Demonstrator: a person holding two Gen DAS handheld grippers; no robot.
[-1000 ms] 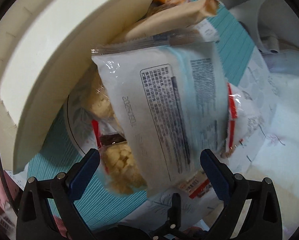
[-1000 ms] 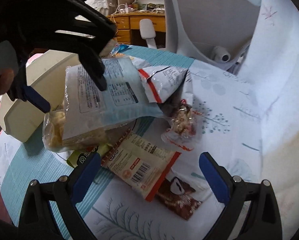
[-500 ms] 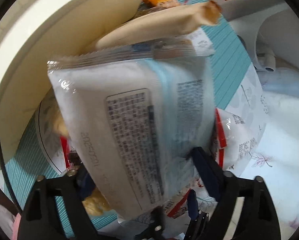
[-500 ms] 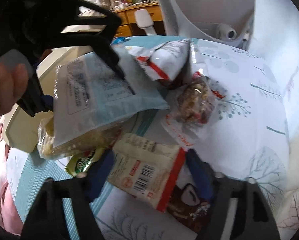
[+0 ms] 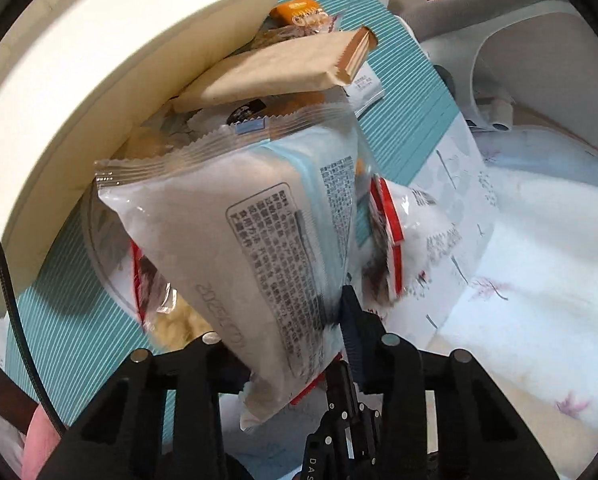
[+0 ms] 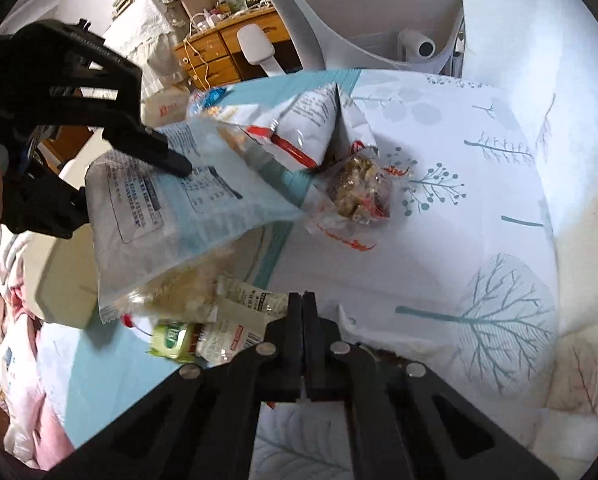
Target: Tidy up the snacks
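Observation:
My left gripper (image 5: 283, 316) pinches the lower end of a big white and pale-blue snack bag (image 5: 239, 208), and its jaws are closing. The bag hangs tilted above the pile, beside a cream bin (image 5: 99, 60). The right wrist view shows the same left gripper (image 6: 131, 196) holding the bag (image 6: 203, 216) off the table. My right gripper (image 6: 304, 304) is shut, its tips down beside a cream barcode packet (image 6: 243, 316). Whether it pinches that packet's edge I cannot tell.
Under the lifted bag lie a clear bag of pale puffs (image 6: 179, 284) and a green packet (image 6: 171, 336). A red-trimmed white packet (image 6: 311, 120) and a clear nut-cluster packet (image 6: 359, 188) lie further back. A tan flat packet (image 5: 283, 72) leans on the bin. A grey chair (image 6: 339, 12) stands behind.
The left jaws went from wide open to closed on the big bag, which rose off the pile. The right jaws closed fully over the cream packet, and that view rolled.

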